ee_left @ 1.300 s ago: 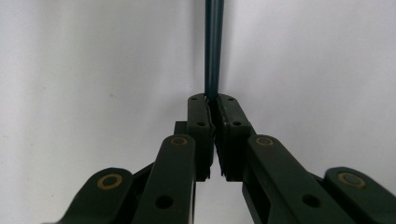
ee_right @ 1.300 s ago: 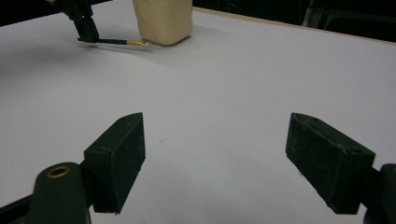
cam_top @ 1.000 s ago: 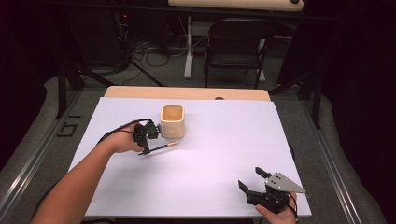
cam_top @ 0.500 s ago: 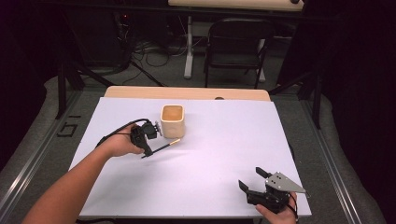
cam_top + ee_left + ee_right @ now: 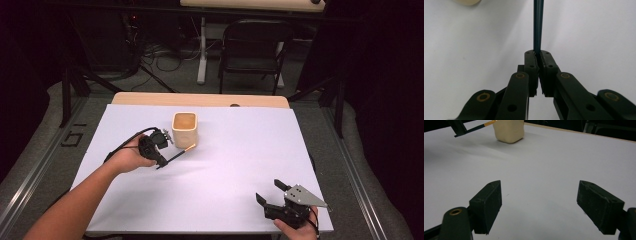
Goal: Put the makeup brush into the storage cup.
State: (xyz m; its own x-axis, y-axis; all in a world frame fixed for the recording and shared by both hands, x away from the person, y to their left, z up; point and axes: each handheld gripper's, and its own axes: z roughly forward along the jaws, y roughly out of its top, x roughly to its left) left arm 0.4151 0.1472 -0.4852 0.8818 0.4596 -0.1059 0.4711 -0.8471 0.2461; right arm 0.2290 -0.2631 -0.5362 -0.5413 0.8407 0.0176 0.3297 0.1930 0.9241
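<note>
High view down over the table (image 5: 240,165); both gripper views low, close along their jaws, sharing the cup (image 5: 508,130).

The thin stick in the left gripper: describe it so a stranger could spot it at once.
On the white table, find the beige cup near the far edge. Just in front of it, the left gripper clamps a slim dark stick, the only one with an orange-gold tip.

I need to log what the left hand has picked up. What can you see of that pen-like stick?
The stick is thin and straight, with a dark teal shaft and an orange-gold end that points toward the cream cup. The left tongs are shut on its dark end, holding it raised off the white table cover, just in front of the cup. Whether its tip touches the cup cannot be told.
</note>
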